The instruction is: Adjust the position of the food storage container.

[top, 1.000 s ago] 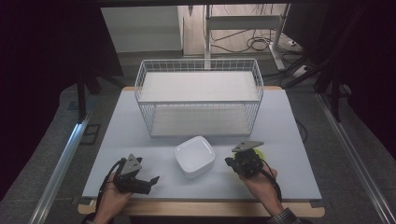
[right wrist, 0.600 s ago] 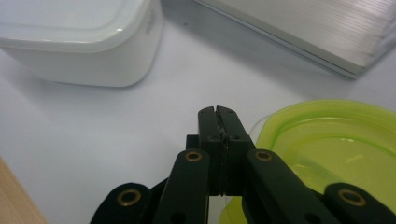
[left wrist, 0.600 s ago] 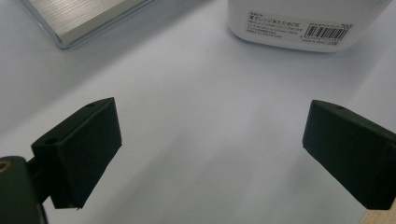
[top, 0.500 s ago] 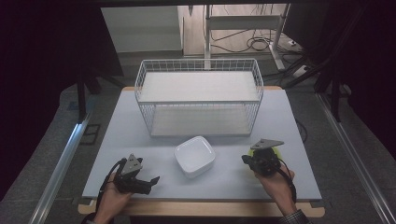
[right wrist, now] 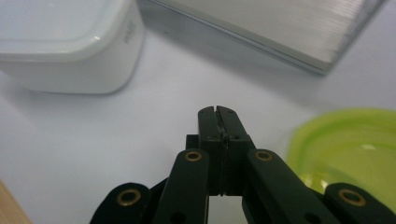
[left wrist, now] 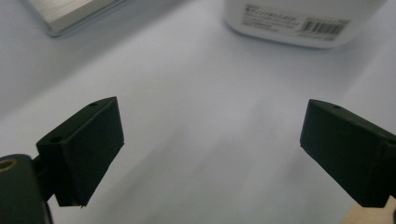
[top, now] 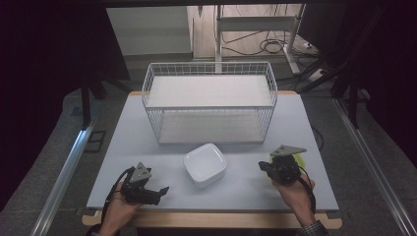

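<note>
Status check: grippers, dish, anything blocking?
Left gripper open, empty. Right gripper shut, empty, beside green lid. White dish untouched, before wire basket. Nothing blocking.

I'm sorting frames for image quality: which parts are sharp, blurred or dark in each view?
High view: lit table and wire basket, surroundings nearly black. Left gripper view: open tool soft, white dish with its barcode label fairly legible. Right gripper view: shut tool sharp, green bowl blurred, a small glint on the white dish.

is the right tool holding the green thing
No, the right tool has its jaws pressed together with nothing between them, and the green dish lies beside it on the table.
</note>
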Motion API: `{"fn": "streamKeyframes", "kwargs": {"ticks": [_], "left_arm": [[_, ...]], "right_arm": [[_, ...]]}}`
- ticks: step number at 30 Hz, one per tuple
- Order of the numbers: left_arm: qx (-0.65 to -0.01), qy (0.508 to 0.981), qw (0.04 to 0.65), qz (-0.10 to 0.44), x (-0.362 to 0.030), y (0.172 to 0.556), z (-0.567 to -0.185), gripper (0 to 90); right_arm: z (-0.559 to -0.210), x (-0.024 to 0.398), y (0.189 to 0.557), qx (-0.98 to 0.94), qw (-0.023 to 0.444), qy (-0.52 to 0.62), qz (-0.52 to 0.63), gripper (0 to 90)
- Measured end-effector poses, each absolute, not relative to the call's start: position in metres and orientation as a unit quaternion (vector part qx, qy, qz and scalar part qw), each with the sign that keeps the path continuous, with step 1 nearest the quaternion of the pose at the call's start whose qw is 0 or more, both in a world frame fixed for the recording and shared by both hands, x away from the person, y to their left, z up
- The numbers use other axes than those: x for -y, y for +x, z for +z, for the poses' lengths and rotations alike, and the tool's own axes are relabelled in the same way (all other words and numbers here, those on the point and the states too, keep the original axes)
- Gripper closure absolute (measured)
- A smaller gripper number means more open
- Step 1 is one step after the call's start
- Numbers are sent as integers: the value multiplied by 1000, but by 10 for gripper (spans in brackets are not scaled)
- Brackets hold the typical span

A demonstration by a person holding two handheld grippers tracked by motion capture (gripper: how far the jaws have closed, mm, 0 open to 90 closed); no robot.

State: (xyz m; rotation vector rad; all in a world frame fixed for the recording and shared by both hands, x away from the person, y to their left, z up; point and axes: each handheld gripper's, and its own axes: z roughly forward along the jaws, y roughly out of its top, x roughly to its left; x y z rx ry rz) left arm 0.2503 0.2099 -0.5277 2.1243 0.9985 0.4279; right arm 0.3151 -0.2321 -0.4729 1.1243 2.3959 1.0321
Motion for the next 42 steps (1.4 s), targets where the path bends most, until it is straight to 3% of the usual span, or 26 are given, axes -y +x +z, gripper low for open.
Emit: {"fn": "streamKeyframes", "kwargs": {"ticks": [2, 3, 6, 7, 8, 9, 19, 29, 42], "left_arm": [[-386, 827, 374, 163, -206, 251, -525, 81], [-376, 830, 376, 166, -201, 250, -523, 160], [-369, 834, 373, 169, -196, 251, -521, 237], [-368, 835, 373, 170, -194, 251, -520, 290], [-367, 835, 376, 166, -192, 252, -519, 410], [-367, 833, 380, 163, -190, 254, -518, 410], [-386, 829, 385, 126, -174, 280, -523, 829], [-399, 827, 379, 114, -160, 302, -528, 886], [-397, 826, 384, 109, -149, 303, -529, 890]], "right_arm": [[-473, 229, 315, -835, 147, 387, 362, 890], [-473, 221, 316, -838, 139, 378, 367, 888], [-473, 213, 318, -843, 135, 369, 367, 889], [-474, 209, 319, -844, 132, 366, 370, 889], [-475, 200, 322, -845, 123, 361, 376, 888], [-475, 200, 322, -845, 123, 361, 376, 888], [-483, 158, 347, -846, 109, 353, 384, 891], [-499, 139, 362, -853, 91, 357, 369, 891], [-497, 145, 334, -862, 74, 349, 360, 888]]}}
